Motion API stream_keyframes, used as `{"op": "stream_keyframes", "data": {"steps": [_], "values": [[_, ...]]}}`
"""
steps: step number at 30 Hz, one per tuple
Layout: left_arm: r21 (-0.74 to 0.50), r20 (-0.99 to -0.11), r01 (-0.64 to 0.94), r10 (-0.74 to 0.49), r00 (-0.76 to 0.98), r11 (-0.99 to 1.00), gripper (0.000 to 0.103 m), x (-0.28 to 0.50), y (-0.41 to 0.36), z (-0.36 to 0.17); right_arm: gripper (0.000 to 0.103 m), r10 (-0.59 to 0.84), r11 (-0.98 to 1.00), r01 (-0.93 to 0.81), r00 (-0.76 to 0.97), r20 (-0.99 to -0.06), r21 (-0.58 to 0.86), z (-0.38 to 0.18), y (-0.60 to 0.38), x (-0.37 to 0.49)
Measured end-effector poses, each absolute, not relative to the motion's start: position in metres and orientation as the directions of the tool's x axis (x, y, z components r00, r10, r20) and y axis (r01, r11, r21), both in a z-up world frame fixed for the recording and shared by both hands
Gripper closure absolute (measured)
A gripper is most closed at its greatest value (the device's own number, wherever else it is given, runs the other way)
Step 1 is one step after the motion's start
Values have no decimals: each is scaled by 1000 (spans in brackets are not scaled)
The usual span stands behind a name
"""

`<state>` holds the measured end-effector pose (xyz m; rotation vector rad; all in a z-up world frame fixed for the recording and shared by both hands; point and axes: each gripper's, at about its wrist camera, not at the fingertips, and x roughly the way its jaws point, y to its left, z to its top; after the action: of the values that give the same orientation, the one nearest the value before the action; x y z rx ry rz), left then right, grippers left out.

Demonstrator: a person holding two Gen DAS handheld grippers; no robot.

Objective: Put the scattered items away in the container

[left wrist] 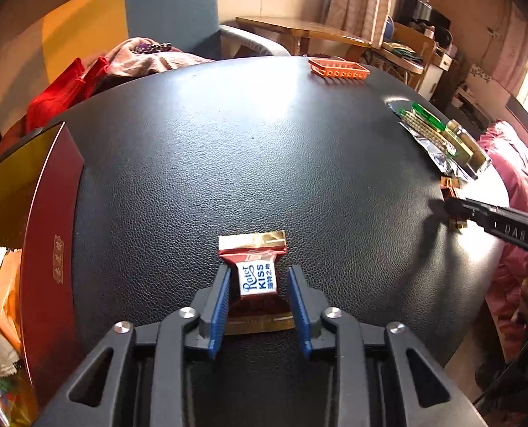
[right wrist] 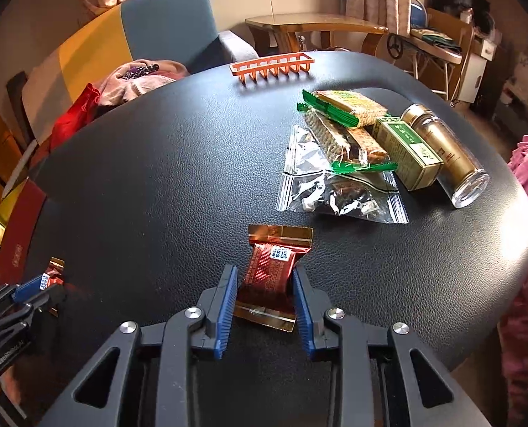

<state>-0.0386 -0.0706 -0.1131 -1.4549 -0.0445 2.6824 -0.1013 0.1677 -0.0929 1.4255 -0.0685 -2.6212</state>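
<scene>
In the lower centre of each view a wrapped candy is seen: the left gripper (left wrist: 258,277) stands around one candy (left wrist: 255,274) unclenched, the right gripper (right wrist: 265,281) is clenched on another candy (right wrist: 269,270); the red box (left wrist: 46,235) is at left

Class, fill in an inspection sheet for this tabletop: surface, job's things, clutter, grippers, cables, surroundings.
Surface: black leather-look tabletop.
Job's things: two red-gold candies, one in each gripper, other; red box at table's left edge.
Clutter: biscuit packs, gold jar, green carton, orange rack.
Grippers: left hand-held gripper around candy, pads not pressing; right hand-held gripper shut on candy.
Cables: nothing seen.
Surroundings: armchair, wooden table.
</scene>
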Motion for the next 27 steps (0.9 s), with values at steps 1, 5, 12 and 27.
{"op": "stream_keyframes", "data": {"steps": [1,5,12,27], "values": [[-72,-834,-60,94,-544,-996,77,-38,-71,-113,73,-147,-988,114,-539,-829,101,-92,166,-100],[-98,-824,-54,112,-555,-994,79,-33,-72,-108,76,-154,-987,116,-545,-824,107,-89,165,-93],[-112,-786,-58,124,-605,-992,79,-16,-74,-86,76,-208,-976,170,-551,-808,136,-77,149,-79],[-164,-702,132,22,-712,-978,79,31,-154,-32,76,-454,-863,457,-514,-728,215,-28,28,-52]]}}
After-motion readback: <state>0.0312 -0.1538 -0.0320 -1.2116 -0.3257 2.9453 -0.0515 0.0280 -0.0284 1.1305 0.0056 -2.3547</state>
